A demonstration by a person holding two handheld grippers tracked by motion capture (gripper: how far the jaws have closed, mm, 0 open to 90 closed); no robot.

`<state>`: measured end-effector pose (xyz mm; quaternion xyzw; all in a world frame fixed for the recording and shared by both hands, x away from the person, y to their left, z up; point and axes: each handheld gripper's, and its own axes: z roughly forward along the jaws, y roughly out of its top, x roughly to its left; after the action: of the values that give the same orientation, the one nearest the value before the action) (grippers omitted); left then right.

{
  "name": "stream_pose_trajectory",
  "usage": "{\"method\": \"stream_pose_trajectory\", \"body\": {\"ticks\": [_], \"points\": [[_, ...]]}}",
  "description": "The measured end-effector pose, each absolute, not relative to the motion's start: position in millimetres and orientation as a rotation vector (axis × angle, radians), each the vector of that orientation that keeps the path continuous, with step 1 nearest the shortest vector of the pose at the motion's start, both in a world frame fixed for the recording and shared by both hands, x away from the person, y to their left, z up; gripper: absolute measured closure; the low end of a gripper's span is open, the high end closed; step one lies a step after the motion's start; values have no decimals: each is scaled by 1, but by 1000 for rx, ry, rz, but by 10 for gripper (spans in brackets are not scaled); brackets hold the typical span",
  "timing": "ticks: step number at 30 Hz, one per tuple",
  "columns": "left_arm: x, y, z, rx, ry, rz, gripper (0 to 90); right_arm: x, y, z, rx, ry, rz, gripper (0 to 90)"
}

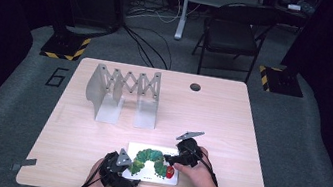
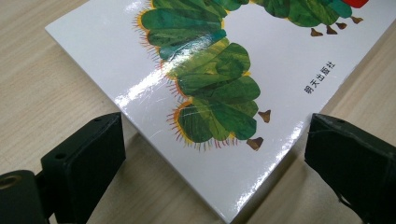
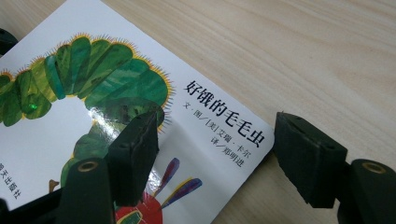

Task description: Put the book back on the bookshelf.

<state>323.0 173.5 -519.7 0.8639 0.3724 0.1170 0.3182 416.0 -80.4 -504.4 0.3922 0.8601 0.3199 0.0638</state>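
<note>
A picture book (image 1: 153,165) with a white cover and a green caterpillar lies flat on the bench (image 1: 229,129), close to the near edge and a little right of its middle. The left claw (image 1: 123,170) sits at the book's near left corner; in the left gripper view its jaws stand wide apart, one on either side of that corner, with neither pad pressing on the cover (image 2: 224,93), so it is open and grips nothing. The right claw (image 1: 175,159) is at the book's far right corner. In the right gripper view its jaws are also spread: one hangs over the cover (image 3: 116,93) beside the caterpillar's body, the other over bare wood past the corner that bears the printed title, and the corner lies between them without being clamped. A hand (image 1: 195,171) holds the right claw from the near edge. A folding metal rack (image 1: 124,94) stands upright toward the far left of the bench, well apart from the book.
</note>
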Motion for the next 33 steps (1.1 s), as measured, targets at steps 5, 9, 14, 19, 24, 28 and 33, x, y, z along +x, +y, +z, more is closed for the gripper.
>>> {"method": "stream_pose_trajectory", "body": {"ticks": [5,9,14,19,24,28,33], "points": [[333,171,-518,2272,1007,308,54,428,-80,-501,1229,2616,934,320],[341,170,-518,2253,1020,295,62,440,-80,-500,1237,2620,916,332],[345,172,-519,2254,1001,305,63,447,-85,-499,1325,2659,924,333],[341,171,-520,2244,999,314,68,449,-87,-500,1357,2663,937,345],[335,168,-521,2280,985,369,70,447,-83,-500,1343,2652,913,337],[334,167,-521,2271,990,377,75,446,-83,-501,1323,2635,920,330],[332,165,-522,2256,1007,376,74,444,-82,-501,1340,2612,926,327]]}}
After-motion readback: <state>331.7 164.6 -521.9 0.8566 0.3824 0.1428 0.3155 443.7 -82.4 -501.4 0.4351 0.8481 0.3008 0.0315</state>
